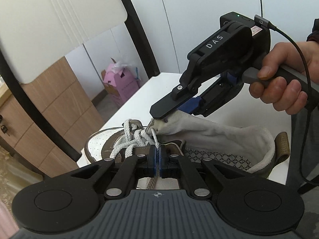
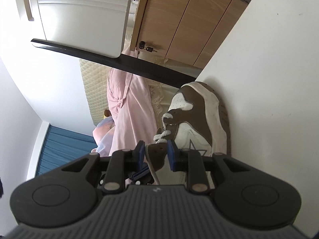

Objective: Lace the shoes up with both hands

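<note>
Pinching lace [image 1: 157,145], left tongs [image 1: 159,159]

both tools are matte black with blue finger pads and silver pivot rivets – the right gripper [image 1: 169,112], at the upper right of the left view, bears white "das" lettering, a green light, a grey handle and a black cable – a dark sleeve [image 1: 314,31] at the edge

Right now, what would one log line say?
left gripper: shut on shoelace | right gripper: holding sneaker tongue | lacing unfinished
</note>
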Tool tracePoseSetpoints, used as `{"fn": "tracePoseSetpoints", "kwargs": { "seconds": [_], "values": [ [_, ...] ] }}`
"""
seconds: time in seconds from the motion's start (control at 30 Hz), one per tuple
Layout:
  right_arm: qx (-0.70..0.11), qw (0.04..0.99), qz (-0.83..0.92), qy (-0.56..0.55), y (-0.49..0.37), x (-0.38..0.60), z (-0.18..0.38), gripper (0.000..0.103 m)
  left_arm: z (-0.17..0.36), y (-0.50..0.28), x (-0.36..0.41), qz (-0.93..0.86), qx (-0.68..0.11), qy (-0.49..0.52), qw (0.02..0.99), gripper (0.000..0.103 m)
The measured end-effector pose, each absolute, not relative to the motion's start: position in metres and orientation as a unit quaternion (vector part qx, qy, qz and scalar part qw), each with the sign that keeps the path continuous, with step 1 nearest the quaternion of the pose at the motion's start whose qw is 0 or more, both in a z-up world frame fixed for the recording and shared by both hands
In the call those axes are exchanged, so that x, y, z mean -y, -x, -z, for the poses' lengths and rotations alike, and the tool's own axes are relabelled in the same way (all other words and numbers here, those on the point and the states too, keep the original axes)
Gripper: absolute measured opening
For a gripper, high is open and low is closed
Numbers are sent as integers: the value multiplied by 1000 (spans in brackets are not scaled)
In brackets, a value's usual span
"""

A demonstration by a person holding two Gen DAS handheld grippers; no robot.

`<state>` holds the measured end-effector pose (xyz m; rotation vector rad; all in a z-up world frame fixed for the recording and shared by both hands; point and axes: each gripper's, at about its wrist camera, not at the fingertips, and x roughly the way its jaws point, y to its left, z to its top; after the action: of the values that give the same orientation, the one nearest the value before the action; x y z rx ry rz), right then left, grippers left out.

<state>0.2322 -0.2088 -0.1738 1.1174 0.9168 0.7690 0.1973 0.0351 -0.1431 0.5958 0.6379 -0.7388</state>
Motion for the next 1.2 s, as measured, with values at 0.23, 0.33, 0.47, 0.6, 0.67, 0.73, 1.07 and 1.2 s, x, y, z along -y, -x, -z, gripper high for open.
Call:
{"fn": "tracePoseSetpoints", "kwargs": {
  "seconds": [0.23, 0.33, 0.47, 0.6, 0.67, 0.73, 1.07, 1.2],
  "values": [
    [-390, 690, -342, -504, -233, 217, 167, 26, 136, -202, -44, 354, -287, -242, 857, 3],
    [-380, 694, -343, -506, -234, 220, 163, 25, 130, -198, -49, 342, -259, -214, 878, 3],
    [-347, 707, -360, -500, -233, 218, 148, 25, 120, -194, -49, 347, -233, -178, 891, 3],
    [-335, 713, -378, -487, -232, 209, 138, 22, 119, -191, -45, 352, -231, -171, 891, 3],
    [-337, 713, -375, -487, -232, 208, 138, 10, 119, -190, -45, 351, -232, -170, 891, 3],
    [-348, 712, -369, -485, -232, 207, 141, 3, 119, -189, -45, 350, -232, -170, 892, 3],
    [-342, 709, -347, -510, -230, 211, 146, 3, 120, -194, -48, 351, -233, -150, 894, 9],
    [-342, 705, -346, -515, -229, 212, 147, 3, 122, -196, -47, 346, -231, -148, 897, 19]
  ]
}}
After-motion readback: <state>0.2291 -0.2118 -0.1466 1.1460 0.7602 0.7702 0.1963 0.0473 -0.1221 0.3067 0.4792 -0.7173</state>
